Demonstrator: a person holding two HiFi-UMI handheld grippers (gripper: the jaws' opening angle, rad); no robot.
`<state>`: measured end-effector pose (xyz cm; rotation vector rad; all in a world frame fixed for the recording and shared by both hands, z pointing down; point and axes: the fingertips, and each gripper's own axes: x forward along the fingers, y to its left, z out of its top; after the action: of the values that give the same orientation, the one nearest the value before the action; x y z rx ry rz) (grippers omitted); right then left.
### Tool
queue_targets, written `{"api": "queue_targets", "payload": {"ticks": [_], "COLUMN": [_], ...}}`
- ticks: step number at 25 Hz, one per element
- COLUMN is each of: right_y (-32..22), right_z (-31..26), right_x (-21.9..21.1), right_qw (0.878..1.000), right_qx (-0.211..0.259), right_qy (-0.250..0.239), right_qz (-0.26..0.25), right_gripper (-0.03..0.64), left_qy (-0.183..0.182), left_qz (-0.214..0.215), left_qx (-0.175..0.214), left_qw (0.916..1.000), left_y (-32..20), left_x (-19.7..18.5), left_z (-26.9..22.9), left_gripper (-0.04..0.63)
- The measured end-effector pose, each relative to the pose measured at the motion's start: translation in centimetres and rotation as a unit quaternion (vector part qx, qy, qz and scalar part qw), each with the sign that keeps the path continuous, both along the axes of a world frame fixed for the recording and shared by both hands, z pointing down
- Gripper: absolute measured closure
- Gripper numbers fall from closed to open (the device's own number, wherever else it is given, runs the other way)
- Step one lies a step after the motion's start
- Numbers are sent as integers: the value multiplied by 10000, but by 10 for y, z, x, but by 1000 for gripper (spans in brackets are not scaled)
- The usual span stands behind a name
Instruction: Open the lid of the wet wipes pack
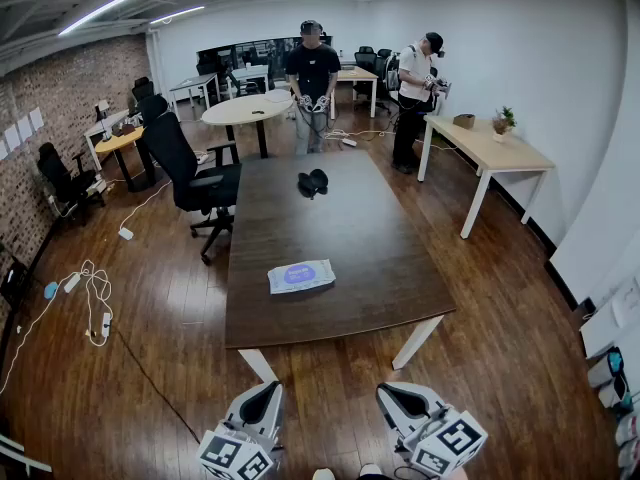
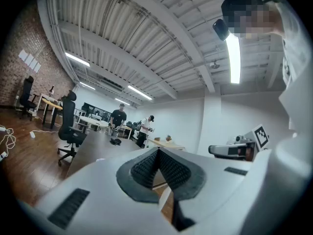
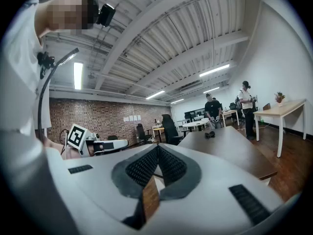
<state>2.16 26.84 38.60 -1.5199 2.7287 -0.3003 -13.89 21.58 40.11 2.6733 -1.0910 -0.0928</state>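
The wet wipes pack (image 1: 300,276), white with a purple label, lies flat on the dark wooden table (image 1: 340,228) near its front edge. Both grippers are held low in front of the table's near end, well short of the pack. My left gripper (image 1: 268,392) shows at the bottom left and my right gripper (image 1: 392,392) at the bottom right. In the left gripper view the left gripper (image 2: 157,151) has its ribbed pads meeting at the tip, with nothing between them. The right gripper (image 3: 157,148) looks the same in the right gripper view, shut and empty.
A small black object (image 1: 313,182) lies at the table's far end. A black office chair (image 1: 190,168) stands at the table's left side. Two people (image 1: 312,68) stand beyond, near a round table (image 1: 245,110). A light desk (image 1: 490,148) is at the right, cables (image 1: 90,298) on the floor left.
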Motion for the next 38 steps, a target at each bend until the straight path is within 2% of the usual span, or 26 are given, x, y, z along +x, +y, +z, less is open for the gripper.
{"api": "queue_targets", "payload": {"ticks": [8,20,29,38], "right_y": [-25,-108,-222,-345], "right_z": [5,14,26,32], "right_x": [-19,-26,2,37], "right_qw": [10000,9992,9959,9881], "right_qx": [-77,-196,-284,-318], "right_qy": [31,53,51,128], "right_qz": [-12,-356,-859,-1497], "right_gripper": [612,612,611,611], "left_qy": [14,15,-83,-176], "left_qz": [-83,-389,-697,-1095], "left_qx": [-68,-222,-352,-396], "left_qw": [9999,9990,9969,9930], "left_y": [-25,-90,-183,-301], "left_x": [-29,-37,-2,60], "left_z": [8,19,27,22], "left_gripper": [594,594,594,594]}}
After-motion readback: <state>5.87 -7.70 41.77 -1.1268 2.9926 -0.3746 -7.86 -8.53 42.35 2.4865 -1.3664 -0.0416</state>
